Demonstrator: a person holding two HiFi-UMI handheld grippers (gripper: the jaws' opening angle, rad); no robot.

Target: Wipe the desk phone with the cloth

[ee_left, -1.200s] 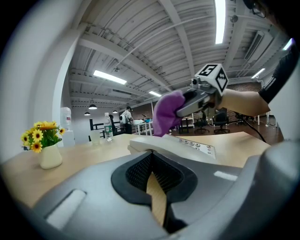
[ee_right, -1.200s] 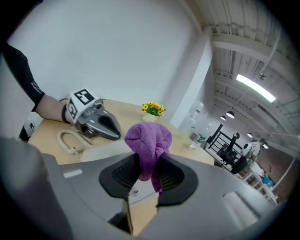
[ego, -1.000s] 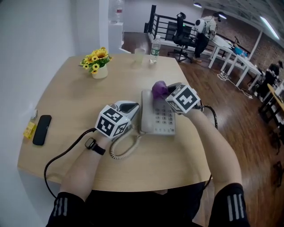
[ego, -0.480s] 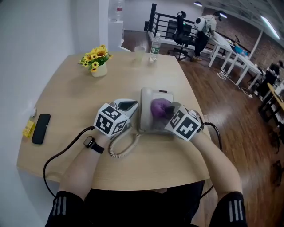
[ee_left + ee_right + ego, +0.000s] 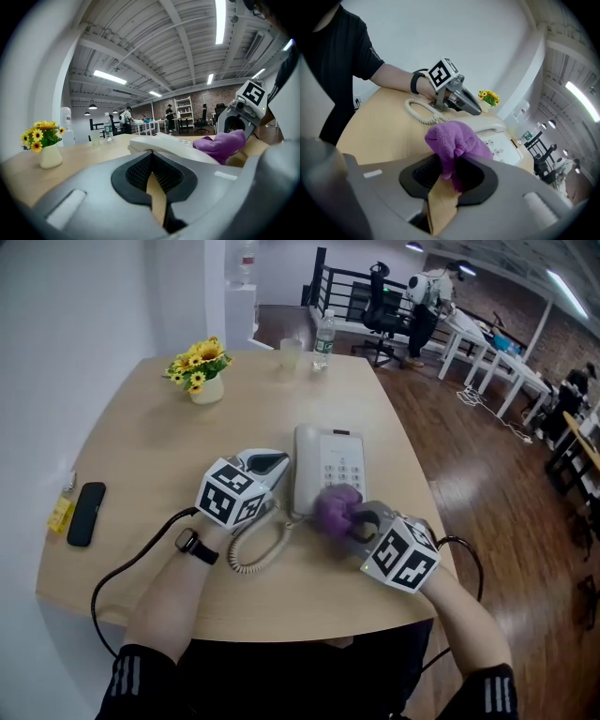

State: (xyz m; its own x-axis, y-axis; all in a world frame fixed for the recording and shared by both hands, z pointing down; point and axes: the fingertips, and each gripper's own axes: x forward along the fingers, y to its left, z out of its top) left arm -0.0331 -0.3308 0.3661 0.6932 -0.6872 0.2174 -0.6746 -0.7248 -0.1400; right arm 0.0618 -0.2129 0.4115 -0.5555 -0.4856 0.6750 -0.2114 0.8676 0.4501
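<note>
While under the desk phone (image 5: 328, 460), tan table (image 5: 141, 446) beside wood floor (image 5: 469, 456).

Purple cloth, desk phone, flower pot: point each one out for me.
purple cloth (image 5: 336, 507), head view, on its bunched top.
desk phone (image 5: 339, 472), head view, on its keypad.
flower pot (image 5: 207, 393), head view, on the white pot's side.

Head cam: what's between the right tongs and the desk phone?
The purple cloth, clamped in the right tongs, lies at the near edge of the desk phone. Head view shows it; right gripper view confirms the grip.
</note>
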